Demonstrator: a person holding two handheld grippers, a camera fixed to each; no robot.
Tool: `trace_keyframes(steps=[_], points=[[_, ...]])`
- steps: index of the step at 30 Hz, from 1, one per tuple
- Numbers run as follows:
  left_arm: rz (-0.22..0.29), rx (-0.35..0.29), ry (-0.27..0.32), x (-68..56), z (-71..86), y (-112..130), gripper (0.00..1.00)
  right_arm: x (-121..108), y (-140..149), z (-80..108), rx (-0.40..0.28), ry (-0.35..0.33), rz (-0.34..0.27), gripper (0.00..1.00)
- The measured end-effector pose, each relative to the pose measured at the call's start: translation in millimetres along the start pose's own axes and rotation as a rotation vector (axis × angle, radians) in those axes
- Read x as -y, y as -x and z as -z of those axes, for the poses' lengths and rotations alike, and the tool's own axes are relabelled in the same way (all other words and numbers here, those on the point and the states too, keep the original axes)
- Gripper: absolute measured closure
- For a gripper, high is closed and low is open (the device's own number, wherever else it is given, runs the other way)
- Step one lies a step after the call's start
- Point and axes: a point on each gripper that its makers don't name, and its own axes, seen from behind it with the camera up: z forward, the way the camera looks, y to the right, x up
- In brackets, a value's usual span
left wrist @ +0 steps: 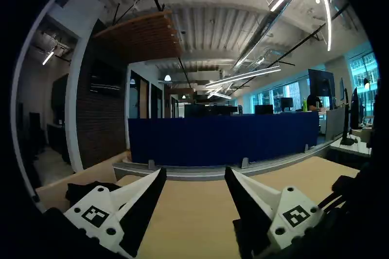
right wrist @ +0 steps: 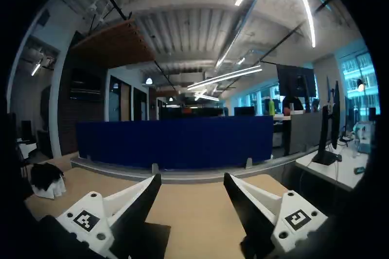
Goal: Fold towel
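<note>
The left gripper (left wrist: 194, 183) and right gripper (right wrist: 191, 186) hang over the tan bench (left wrist: 194, 220), jaws spread, gripping nothing. A crumpled dark-and-white cloth heap (right wrist: 44, 180) lies at the right gripper view's left.

You hold the left gripper view low over the tan desktop (left wrist: 194, 215), facing level toward the blue partition (left wrist: 219, 137) at mid-frame, its own fingers (left wrist: 141, 200) spread across the bottom. The right gripper view looks the same way from nearly the same spot, a side desk (right wrist: 335, 166) at its right edge. Both share desktop, partition and ceiling light strips (left wrist: 243, 77) in the upper frame.
</note>
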Motion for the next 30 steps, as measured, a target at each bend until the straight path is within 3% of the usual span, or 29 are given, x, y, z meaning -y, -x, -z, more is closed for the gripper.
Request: trace_keyframes(steps=[8,15,21,30], points=[[-0.022,0.012,0.050,-18.8,-0.2,-32.8,0.12,-10.5,-34.3,2.3,-0.020,-0.006,-0.013,0.00],[-0.046,0.067,0.143,-37.3,-0.2,-39.4,0.12,2.7,-44.3,4.1,0.029,-0.072,0.029,0.00],[-0.068,0.152,0.247,-51.7,2.7,-23.9,0.12,25.1,-30.2,6.7,0.116,-0.155,0.086,0.00],[-0.126,0.315,0.411,-80.8,19.2,32.0,0.12,56.3,30.8,25.6,0.330,-0.315,0.164,0.00]])
